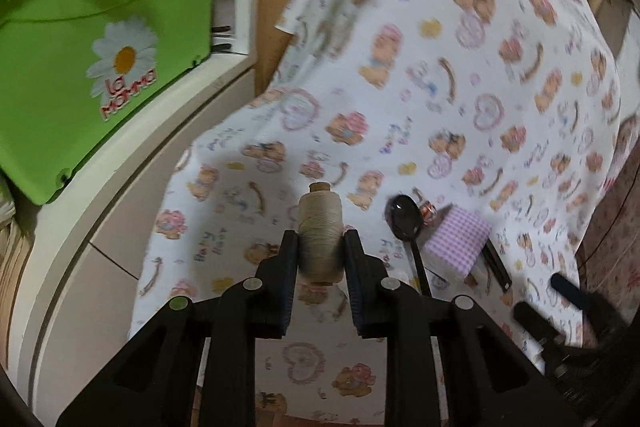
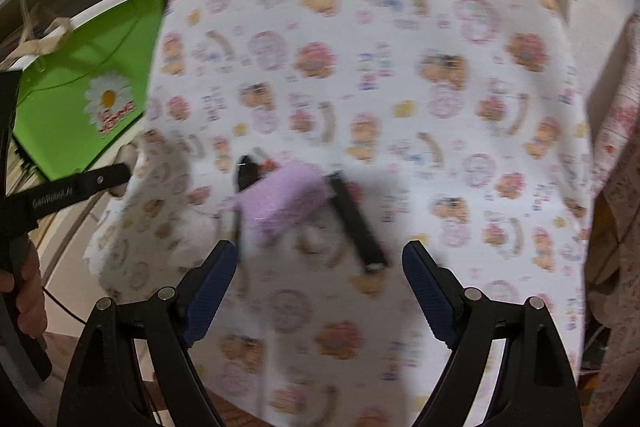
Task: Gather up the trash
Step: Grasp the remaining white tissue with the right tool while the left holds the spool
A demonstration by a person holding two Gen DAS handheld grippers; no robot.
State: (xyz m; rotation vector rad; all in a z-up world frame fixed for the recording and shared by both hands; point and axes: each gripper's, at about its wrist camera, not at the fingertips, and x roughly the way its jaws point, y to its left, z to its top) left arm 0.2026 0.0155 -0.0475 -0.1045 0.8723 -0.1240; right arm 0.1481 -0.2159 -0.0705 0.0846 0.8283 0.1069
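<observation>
- Left wrist view: left gripper (image 1: pixel 321 247) is nearly closed, pads pressing both sides of a beige thread spool (image 1: pixel 320 227). Spool's long axis runs up-frame, in line with the fingers, its cardboard core end poking past the tips.
- Green bin (image 1: pixel 92 39) with a daisy sticker fills the upper left of this frame, off the cloth's edge; it looks like the likely drop point, so the carry would go up and left.
- Lower right of the spool, on the bear-print cloth (image 1: pixel 440 67): black spoon (image 1: pixel 406 223), lilac checked pad (image 1: pixel 458 241), dark stick partly hidden behind it.
- Right wrist view (blurred): right gripper (image 2: pixel 320 267) stands wide apart, nothing between the pads.
- Lilac pad (image 2: pixel 286 201) lies just above the tips, centre frame; black marker-like stick (image 2: pixel 354 223) slants from upper left to lower right beside it, its lower end nearest the right-hand finger.
- Spoon bowl (image 2: pixel 245 171) peeks out at the pad's upper left.
- Bin (image 2: pixel 80 99) sits at left edge; the left gripper's side bar (image 2: pixel 76 187) is nearer it than the right gripper.
</observation>
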